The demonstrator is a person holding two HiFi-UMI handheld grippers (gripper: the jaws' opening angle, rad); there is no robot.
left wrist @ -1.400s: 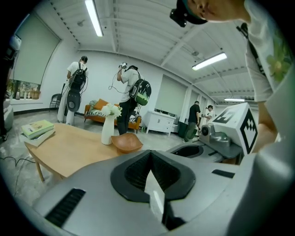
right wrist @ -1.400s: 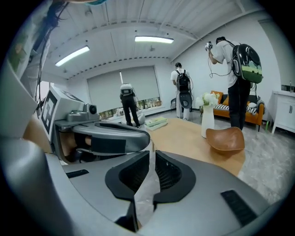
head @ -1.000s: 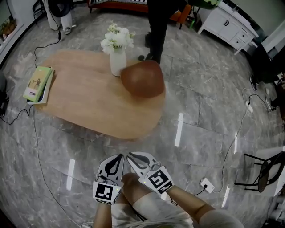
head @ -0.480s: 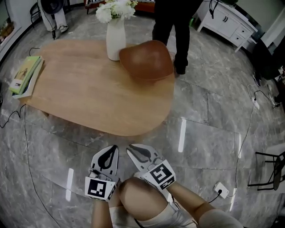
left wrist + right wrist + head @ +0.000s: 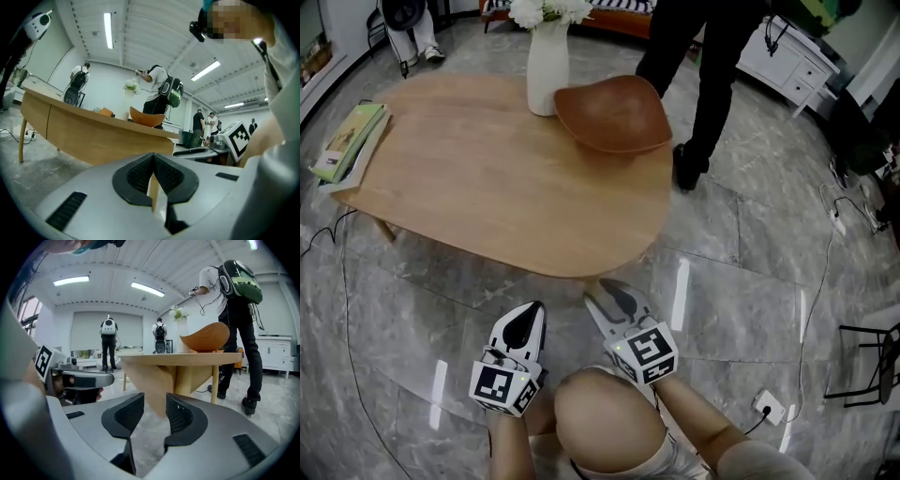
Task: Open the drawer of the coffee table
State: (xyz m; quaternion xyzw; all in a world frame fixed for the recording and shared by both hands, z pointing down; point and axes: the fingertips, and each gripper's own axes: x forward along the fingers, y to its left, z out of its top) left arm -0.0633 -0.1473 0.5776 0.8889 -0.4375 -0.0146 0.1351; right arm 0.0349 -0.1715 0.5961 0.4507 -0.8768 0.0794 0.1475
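Drawer: front not picked out in any view; judged to sit in near side of wooden counter (image 5: 497, 187), just ahead of me. My left tool (image 5: 525, 323): shut, empty. My right tool (image 5: 611, 295): jaws just opened wide, nothing between, aimed under counter edge. Step: approach. Next: locate pull, close right tool on it.

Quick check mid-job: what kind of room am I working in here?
Likely a mock living room in a lab hall: wooden coffee table, flower vase, and ceiling strip lights.
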